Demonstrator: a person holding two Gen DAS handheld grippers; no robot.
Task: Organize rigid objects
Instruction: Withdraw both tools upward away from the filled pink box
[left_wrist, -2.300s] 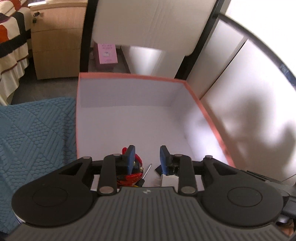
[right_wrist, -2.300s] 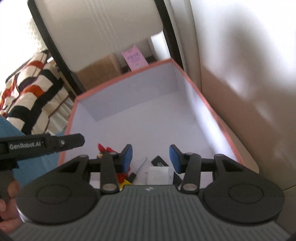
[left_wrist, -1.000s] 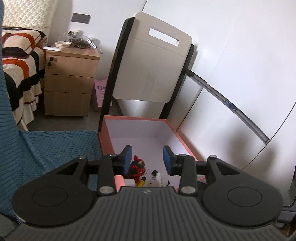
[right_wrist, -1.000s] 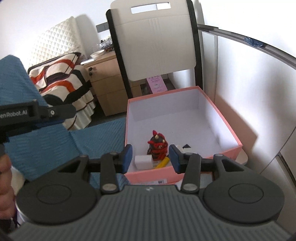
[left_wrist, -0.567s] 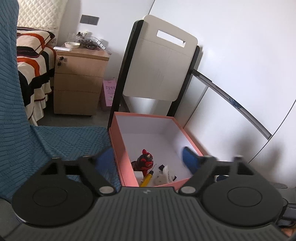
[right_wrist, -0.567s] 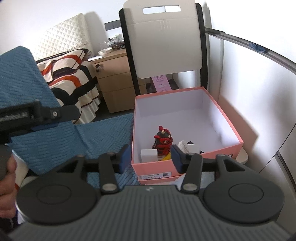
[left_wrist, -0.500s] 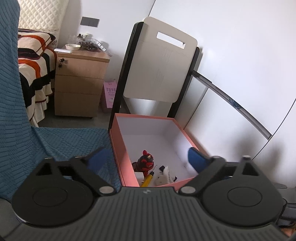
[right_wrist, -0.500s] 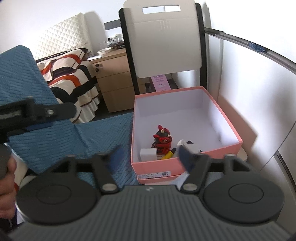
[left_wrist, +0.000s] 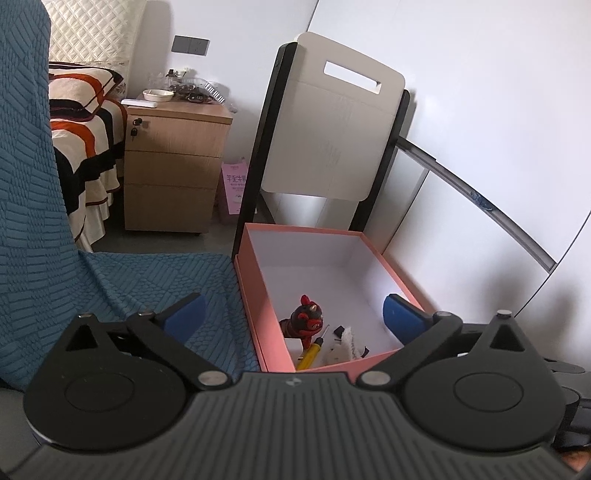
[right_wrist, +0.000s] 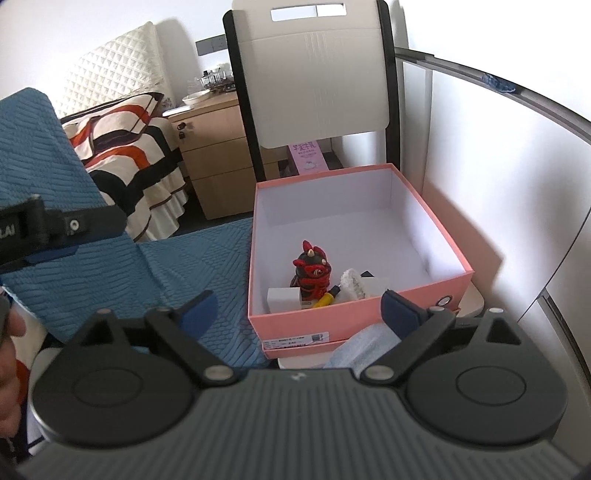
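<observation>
A pink box (left_wrist: 255, 295) with a white inside stands on a low surface beside a blue cover. In its near corner are a red-and-black figurine (left_wrist: 306, 319), a yellow-handled screwdriver (left_wrist: 312, 350) and a white fluffy piece (left_wrist: 341, 349). The right wrist view shows the same box (right_wrist: 362, 306), figurine (right_wrist: 312, 271), screwdriver (right_wrist: 325, 299) and a small white block (right_wrist: 282, 297). My left gripper (left_wrist: 293, 314) hangs back from the box, its jaws opening wide with nothing between them. My right gripper (right_wrist: 299, 312) is likewise back from the box, jaws opening and holding nothing.
A blue textured cover (left_wrist: 129, 280) lies left of the box. Behind the box stands a white chair back (left_wrist: 328, 136) in a black frame. A wooden nightstand (left_wrist: 173, 170) and a striped bed (left_wrist: 85, 122) are further left. White panels (left_wrist: 480, 258) close the right side.
Both grippers have drawn back out of the box, which now shows whole. Their jaws have swung from narrow to wide apart. The objects in the box have stayed put.
</observation>
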